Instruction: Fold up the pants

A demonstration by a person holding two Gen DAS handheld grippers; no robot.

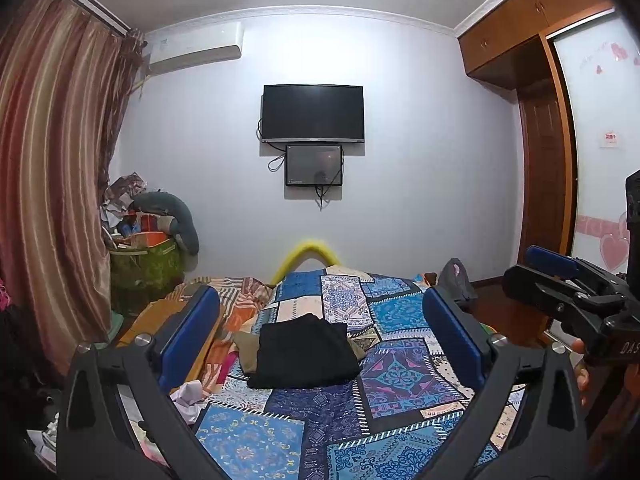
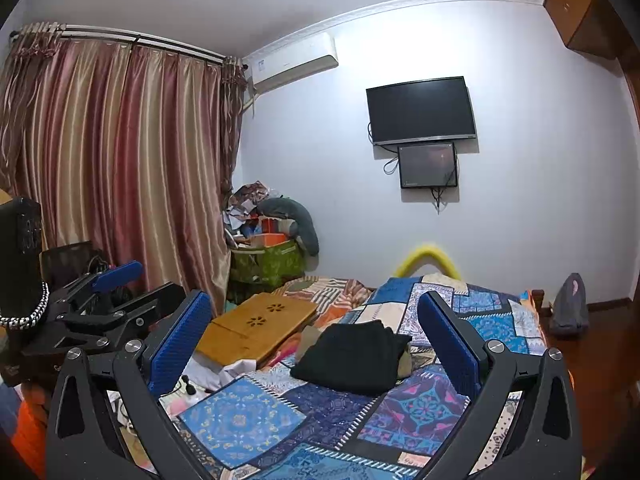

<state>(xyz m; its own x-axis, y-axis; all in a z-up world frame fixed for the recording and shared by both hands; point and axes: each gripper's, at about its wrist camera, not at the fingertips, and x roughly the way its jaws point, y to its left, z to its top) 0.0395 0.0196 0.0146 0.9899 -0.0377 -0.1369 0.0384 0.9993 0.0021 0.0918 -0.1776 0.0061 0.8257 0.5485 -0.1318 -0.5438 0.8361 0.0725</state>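
Black pants (image 1: 306, 352) lie folded into a compact stack on the blue patchwork bedspread (image 1: 400, 380), partly on top of a tan garment (image 1: 246, 350). My left gripper (image 1: 320, 332) is held above the near part of the bed, well short of the stack, open with nothing between its blue pads. In the right wrist view the same black pants (image 2: 352, 356) rest ahead, and my right gripper (image 2: 316, 332) is open and empty too. Each gripper shows at the edge of the other's view: right gripper (image 1: 560, 276), left gripper (image 2: 116, 280).
A bamboo lap desk (image 2: 256, 324) lies on the bed's left side near striped bedding (image 1: 240, 292). A green basket of clutter (image 2: 268, 260) stands by the curtain (image 2: 120, 168). White cloth (image 1: 188, 398) lies at the near left. A grey bag (image 2: 570, 306) sits on the floor right.
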